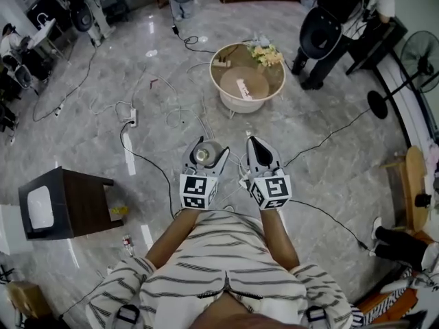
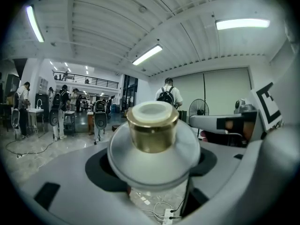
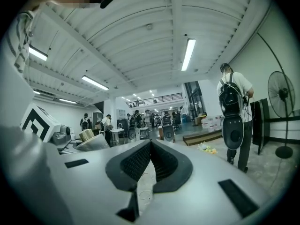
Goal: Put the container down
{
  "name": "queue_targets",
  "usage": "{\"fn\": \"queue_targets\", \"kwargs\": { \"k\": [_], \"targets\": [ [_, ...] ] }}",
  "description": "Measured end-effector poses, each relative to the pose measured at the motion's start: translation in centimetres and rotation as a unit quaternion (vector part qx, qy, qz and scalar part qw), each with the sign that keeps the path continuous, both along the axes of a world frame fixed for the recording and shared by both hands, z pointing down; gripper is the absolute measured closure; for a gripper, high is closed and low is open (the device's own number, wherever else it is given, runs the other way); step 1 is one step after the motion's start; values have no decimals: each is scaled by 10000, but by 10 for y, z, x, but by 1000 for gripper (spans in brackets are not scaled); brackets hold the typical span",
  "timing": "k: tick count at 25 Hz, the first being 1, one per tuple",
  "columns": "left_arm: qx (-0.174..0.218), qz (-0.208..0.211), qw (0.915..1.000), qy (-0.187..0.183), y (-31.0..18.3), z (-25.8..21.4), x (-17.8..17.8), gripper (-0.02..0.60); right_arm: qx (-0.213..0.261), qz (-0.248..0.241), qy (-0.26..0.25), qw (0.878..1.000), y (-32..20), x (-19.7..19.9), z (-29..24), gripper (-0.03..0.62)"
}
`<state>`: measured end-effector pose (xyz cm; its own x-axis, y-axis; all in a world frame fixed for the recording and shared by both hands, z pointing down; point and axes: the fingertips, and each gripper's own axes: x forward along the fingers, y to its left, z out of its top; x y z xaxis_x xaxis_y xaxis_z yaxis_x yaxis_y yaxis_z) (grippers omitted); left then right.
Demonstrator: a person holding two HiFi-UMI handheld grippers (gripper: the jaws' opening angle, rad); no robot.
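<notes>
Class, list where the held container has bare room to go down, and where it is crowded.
Bare floor lies between the side table and the power strip. The round table has a little bare top beside the flowers. Crowded: cables cross the floor just ahead.

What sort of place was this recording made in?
Probably a large workshop or data-collection hall, not a home: power cables trail over the polished stone floor, several people wear backpacks, and long strip lights hang under a high ribbed ceiling.
</notes>
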<state>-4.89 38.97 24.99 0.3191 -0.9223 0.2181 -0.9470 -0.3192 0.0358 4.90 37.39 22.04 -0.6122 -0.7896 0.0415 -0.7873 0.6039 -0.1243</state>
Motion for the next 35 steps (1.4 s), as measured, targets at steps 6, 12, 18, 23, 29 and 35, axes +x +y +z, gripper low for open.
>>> {"fn": "queue_targets", "kwargs": {
  "k": [6, 12, 18, 23, 29, 35],
  "targets": [
    [-78, -100, 9999, 39, -18, 17, 1, 252, -117, -96, 76, 9999, -17, -3, 19, 586],
    [-104, -5, 9999, 54, -63, 27, 0, 252, -170, -23, 81, 9998, -59, -4, 28, 586],
    [-127, 120, 9998, 88, -135, 27, -7, 252, -189, 96, 63, 9998, -125, -14, 31, 586],
    [-151, 304, 9994, -30, -211, 18, -23, 252, -234, 239, 131, 9994, -201, -24, 20, 586],
    [-248, 515, 9982, -176, -310, 5, -40, 252, -332, 741, -47, 9967, -306, -24, 7, 586],
    [-246, 739, 9967, -239, -388, 1, -49, 252, -430, 1000, -112, 9940, -379, -32, 16, 586]
  ]
}}
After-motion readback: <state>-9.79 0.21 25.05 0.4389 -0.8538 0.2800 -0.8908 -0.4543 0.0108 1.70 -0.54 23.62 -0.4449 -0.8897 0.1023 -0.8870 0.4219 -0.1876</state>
